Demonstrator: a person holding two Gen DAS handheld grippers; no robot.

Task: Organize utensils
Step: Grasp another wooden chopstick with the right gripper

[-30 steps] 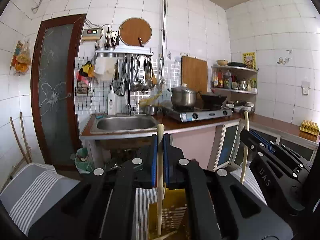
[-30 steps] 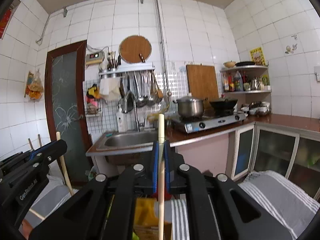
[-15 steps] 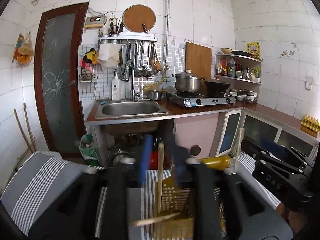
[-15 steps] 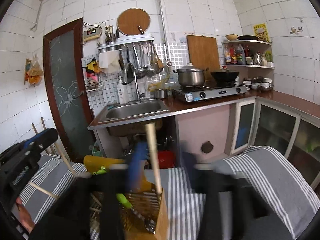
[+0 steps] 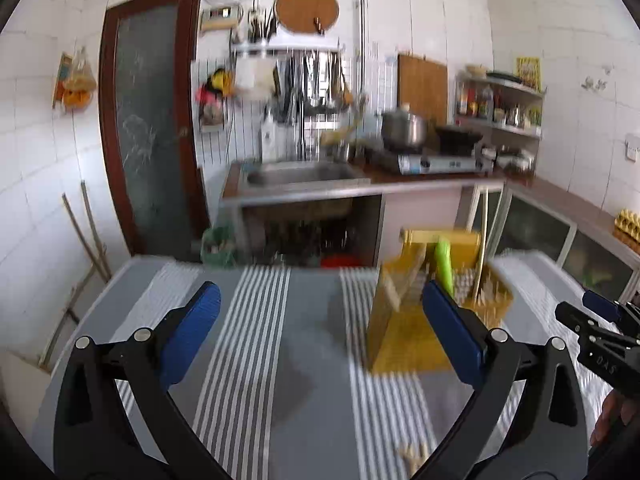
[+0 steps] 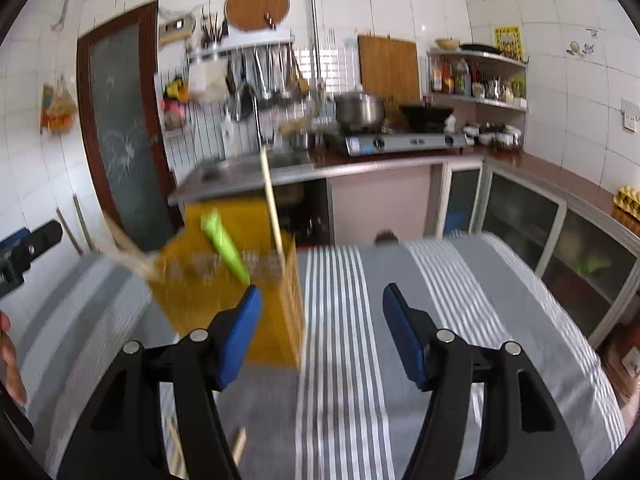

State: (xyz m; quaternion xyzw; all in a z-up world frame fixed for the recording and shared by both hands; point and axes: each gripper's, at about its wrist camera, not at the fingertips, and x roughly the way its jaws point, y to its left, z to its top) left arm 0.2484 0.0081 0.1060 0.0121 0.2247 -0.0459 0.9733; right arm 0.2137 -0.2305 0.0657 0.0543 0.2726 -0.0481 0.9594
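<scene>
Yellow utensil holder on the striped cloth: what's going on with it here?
A person holds a tool in each hand over the striped cloth. Both the left tool and the right tool have just been opening, with nothing between the fingers. The yellow utensil holder stands on the cloth with a wooden chopstick and a green-handled utensil upright in it. More wooden sticks lie loose on the cloth, not yet sorted.

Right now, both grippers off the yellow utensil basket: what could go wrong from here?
1. The chopstick stands tall and tilted in the yellow basket; a bump could tip it out.
2. The right gripper, jaws just opened and empty, sits close beside the basket, so a careless swing might knock it.
3. Loose wooden sticks lie on the striped cloth near the camera, easy to overlook.
</scene>
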